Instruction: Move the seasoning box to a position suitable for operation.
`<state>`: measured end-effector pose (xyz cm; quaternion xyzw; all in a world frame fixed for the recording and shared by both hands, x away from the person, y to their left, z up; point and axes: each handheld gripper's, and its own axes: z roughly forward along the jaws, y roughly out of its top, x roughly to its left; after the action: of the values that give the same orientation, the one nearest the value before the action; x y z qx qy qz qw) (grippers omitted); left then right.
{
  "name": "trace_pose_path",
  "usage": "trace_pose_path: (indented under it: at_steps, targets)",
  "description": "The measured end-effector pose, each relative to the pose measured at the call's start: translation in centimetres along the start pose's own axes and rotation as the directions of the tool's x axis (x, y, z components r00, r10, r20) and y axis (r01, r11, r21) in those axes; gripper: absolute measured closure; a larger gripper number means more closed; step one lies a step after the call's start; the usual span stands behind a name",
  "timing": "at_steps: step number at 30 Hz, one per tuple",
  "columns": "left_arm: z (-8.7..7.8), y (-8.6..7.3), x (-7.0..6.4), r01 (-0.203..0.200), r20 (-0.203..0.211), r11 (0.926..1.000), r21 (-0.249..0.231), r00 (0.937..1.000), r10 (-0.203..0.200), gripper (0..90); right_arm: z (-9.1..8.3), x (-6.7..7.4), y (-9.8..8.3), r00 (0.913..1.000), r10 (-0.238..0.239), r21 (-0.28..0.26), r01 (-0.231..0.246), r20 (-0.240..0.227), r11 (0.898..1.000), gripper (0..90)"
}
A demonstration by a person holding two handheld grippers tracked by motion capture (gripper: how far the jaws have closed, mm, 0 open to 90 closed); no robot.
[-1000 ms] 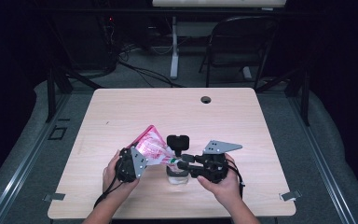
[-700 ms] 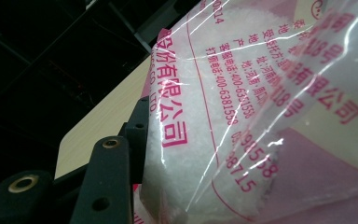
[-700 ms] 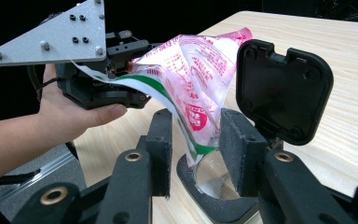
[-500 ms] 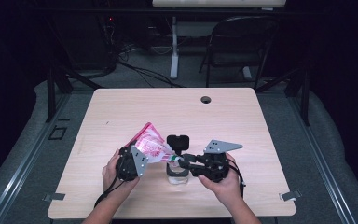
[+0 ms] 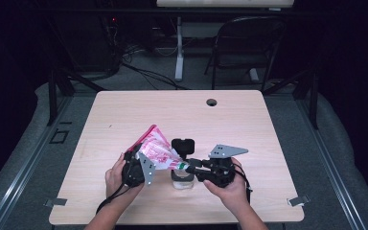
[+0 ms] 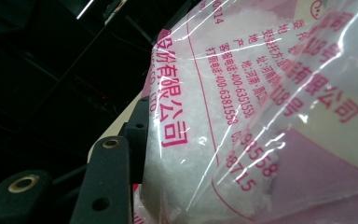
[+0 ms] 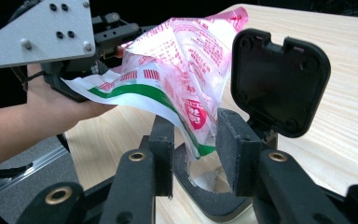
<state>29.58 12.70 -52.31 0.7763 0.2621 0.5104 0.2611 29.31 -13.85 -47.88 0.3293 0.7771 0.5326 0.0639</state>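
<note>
A pink-and-white plastic bag (image 5: pixel 155 147) of white granules hangs tilted over a small clear container (image 5: pixel 182 182) whose black flip lid (image 5: pixel 183 145) stands open. My left gripper (image 5: pixel 145 162) is shut on the bag's upper end; one of its fingers (image 6: pixel 137 135) presses the film (image 6: pixel 261 93). My right gripper (image 5: pixel 185 167) reaches in from the right at the container's mouth. In the right gripper view its jaws (image 7: pixel 193 135) have just been closing around the bag's lower corner (image 7: pixel 198 116), with a gap still showing on one side. The container's rim (image 7: pixel 214 205) lies below, the lid (image 7: pixel 279 79) behind.
The wooden table (image 5: pixel 230 120) has a round cable hole (image 5: pixel 212 102) near its far edge. A folding chair (image 5: pixel 249 43) and a desk leg (image 5: pixel 178 48) stand on the floor behind. Both hands work near the table's front edge.
</note>
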Motion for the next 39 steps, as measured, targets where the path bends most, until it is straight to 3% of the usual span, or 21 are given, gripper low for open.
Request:
trace_pose_path:
  at_steps: [16, 25, 29, 34, 39]
  targets:
    - [-0.1, 0.0, 0.0, -0.03, -0.044, 0.9995, 0.013, 0.9985, 0.031, 56.6, 0.2, -0.2, -0.4, 0.9999, 0.002, 0.011, -0.002, 0.01, 1.0, 72.9]
    - [-0.3, 0.1, -0.2, -0.048, -0.059, 0.9988, 0.004, 0.9971, 0.048, 56.7, 0.8, -0.2, -0.7, 0.9999, -0.011, 0.054, 0.011, -0.001, 0.998, 88.9]
    - [-0.4, 0.1, -0.1, -0.059, -0.056, 0.9983, -0.001, 0.9967, 0.058, 56.7, 0.9, -0.2, -0.7, 0.9998, -0.019, 0.053, 0.019, 0.001, 0.998, 90.0]
    - [-0.7, 0.1, -0.2, -0.088, -0.059, 0.996, -0.013, 0.9944, 0.087, 56.9, 0.7, -0.5, -0.7, 0.999, -0.035, 0.058, 0.033, 0.028, 0.998, 90.0]
    - [-1.1, 0.1, -0.5, -0.127, -0.068, 0.9916, -0.025, 0.9899, 0.125, 57.8, 0.5, -1.1, -0.8, 0.9988, -0.021, 0.048, 0.019, 0.044, 0.999, 90.0]
